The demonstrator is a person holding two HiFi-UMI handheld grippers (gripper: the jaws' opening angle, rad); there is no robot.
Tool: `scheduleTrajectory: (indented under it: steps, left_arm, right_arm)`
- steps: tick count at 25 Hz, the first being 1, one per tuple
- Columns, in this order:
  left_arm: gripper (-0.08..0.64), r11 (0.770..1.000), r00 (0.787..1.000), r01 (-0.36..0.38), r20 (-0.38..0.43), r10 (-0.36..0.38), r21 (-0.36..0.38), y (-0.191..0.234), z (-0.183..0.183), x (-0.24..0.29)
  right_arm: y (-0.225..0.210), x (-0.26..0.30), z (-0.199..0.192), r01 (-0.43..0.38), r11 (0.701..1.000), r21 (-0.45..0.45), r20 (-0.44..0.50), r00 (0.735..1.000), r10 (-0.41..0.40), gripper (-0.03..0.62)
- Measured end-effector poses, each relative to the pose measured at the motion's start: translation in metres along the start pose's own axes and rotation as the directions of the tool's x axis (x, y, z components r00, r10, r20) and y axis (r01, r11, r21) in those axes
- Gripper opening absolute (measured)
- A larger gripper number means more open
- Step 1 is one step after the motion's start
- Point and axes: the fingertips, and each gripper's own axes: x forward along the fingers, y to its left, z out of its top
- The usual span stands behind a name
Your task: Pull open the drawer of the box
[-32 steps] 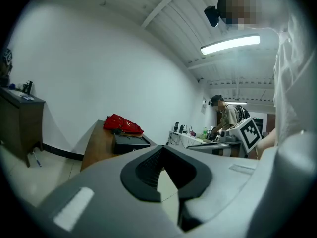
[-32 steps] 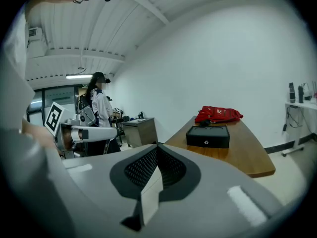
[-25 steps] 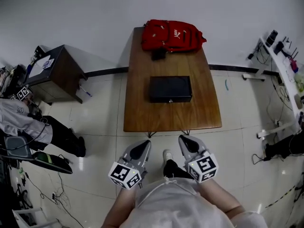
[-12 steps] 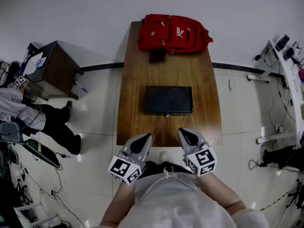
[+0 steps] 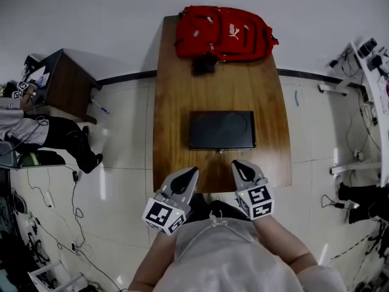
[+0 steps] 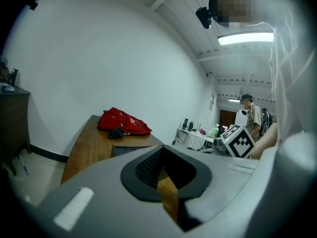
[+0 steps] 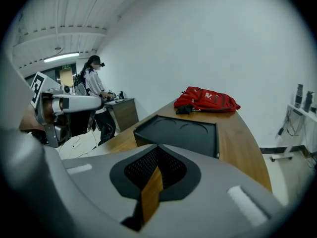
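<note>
Approaching the box is, I judge, the step in hand; nothing is touched yet. The left gripper [image 5: 186, 176] hovers over the near edge of the brown wooden tabletop [image 5: 176, 102]. Its jaws are drawn narrow, almost together, with nothing between them. Ahead of it and a little to its right lies the flat black rectangular box [image 5: 222, 129], apart from both grippers. The right gripper [image 5: 241, 168] hangs beside the left one, equally narrow and empty, with the box ahead and slightly to its left. Far beyond both rests a red fabric backpack [image 5: 225, 32].

To do this well, I think one gripper should first open, then come low to the side of the box that faces the grippers, where the drawer probably is. It should take the pull squarely and draw it straight back. The other gripper could press on the lid so that the box does not slide.

Only the head view shows a small pale spot [image 5: 222, 150] on that facing edge, perhaps a lock or handle; it is too small to tell. The right gripper view shows plainly two shallow round hollows [image 7: 193, 128] in the lid, but its own body covers most of the drawer side. The left gripper view shows only a thin strip of the box above its jaws.
</note>
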Motion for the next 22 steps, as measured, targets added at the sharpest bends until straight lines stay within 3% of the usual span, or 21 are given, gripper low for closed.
scheduleTrajectory:
  steps: [8,10,22]
  left_arm:
    - [0.006,0.998,0.999,0.031,-0.035,-0.033,-0.054,0.036,-0.02,0.008]
    - [0.006,0.997,0.999,0.029,-0.042,-0.032,-0.069,0.045,-0.026,0.01]
    - [0.006,0.99,0.993,0.066,-0.09,-0.077,-0.124,0.051,-0.055,0.011]
  right_arm:
    - [-0.003,0.047,-0.026,0.051,0.998,0.025,-0.112,0.993,-0.048,0.011]
    - [-0.005,0.061,-0.03,0.058,0.998,0.04,-0.133,0.99,-0.052,0.08]
    - [-0.013,0.088,-0.048,0.113,0.982,0.148,-0.182,0.98,-0.085,0.08]
